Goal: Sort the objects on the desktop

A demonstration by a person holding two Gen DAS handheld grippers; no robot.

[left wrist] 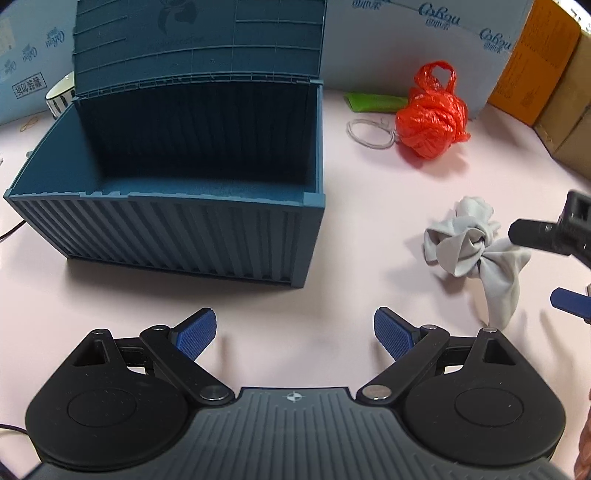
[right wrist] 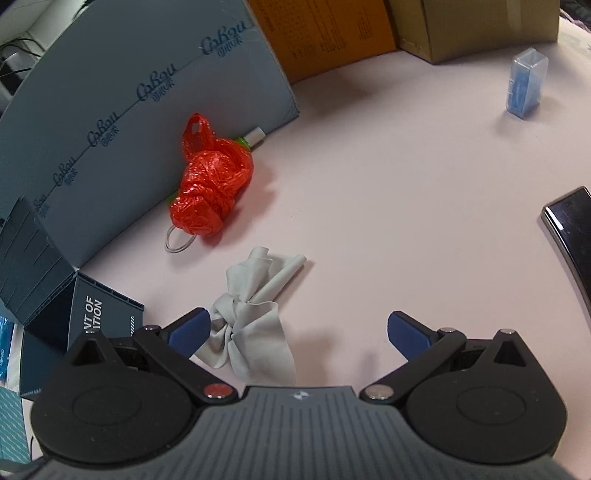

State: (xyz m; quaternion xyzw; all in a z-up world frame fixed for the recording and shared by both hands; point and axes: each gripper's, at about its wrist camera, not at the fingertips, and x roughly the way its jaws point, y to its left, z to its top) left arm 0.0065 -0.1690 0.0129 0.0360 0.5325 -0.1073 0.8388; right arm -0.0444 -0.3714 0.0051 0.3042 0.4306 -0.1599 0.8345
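Note:
A blue container-style storage box stands open on the pink table, lid up, inside bare; its corner shows in the right wrist view. A knotted grey cloth lies to its right. A knotted red plastic bag lies further back. My left gripper is open and empty in front of the box. My right gripper is open, with the grey cloth between its jaws beside the left finger. The right gripper also shows at the edge of the left wrist view.
A green item and a white cord loop lie by the red bag. A small clear blue box, a dark phone, cardboard boxes and a blue-grey panel surround the area. A bowl sits behind the storage box.

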